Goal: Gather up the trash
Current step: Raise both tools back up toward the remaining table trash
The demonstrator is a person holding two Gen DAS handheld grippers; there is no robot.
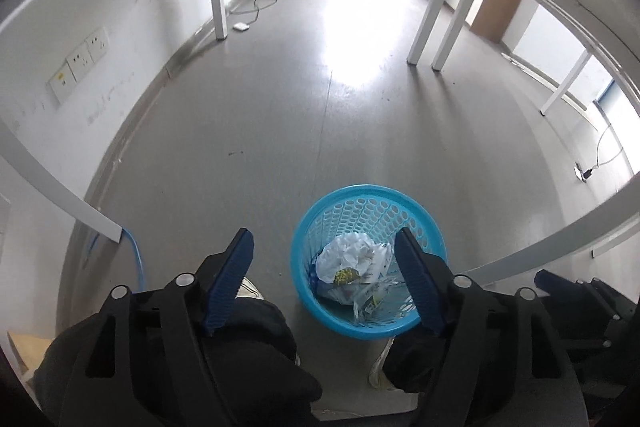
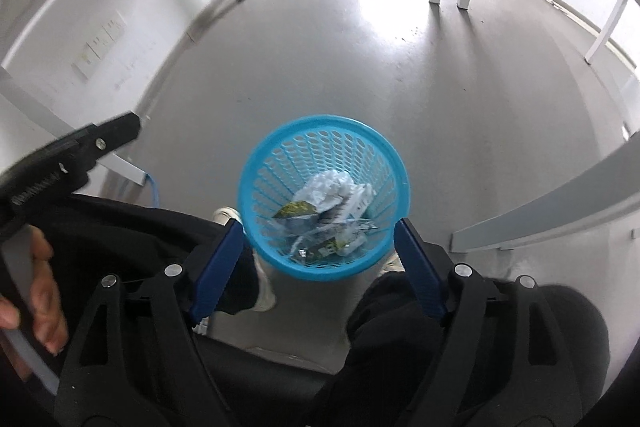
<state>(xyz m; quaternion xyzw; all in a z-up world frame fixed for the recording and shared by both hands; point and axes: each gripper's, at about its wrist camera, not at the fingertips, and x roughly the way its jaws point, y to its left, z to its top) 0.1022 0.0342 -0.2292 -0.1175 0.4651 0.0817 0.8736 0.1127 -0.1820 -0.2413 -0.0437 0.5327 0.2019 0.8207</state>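
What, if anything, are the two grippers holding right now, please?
Nothing: left gripper and right gripper are open above the blue plastic mesh wastebasket of crumpled trash.

A bright blue basket (image 2: 322, 197) pierced with rows of oval holes was seen on a grey floor (image 2: 360, 75), white and yellow-green trash (image 2: 326, 205) was held in it, and blue ribbed jaws were shown on black grippers.

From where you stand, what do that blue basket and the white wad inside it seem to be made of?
Blue basket: probably moulded plastic, fairly glossy; its wall is a regular grid of punched holes under a smooth rolled rim.
White wad: looks like crumpled paper or tissue, matte, with sharp creases; thin plastic film cannot be ruled out.
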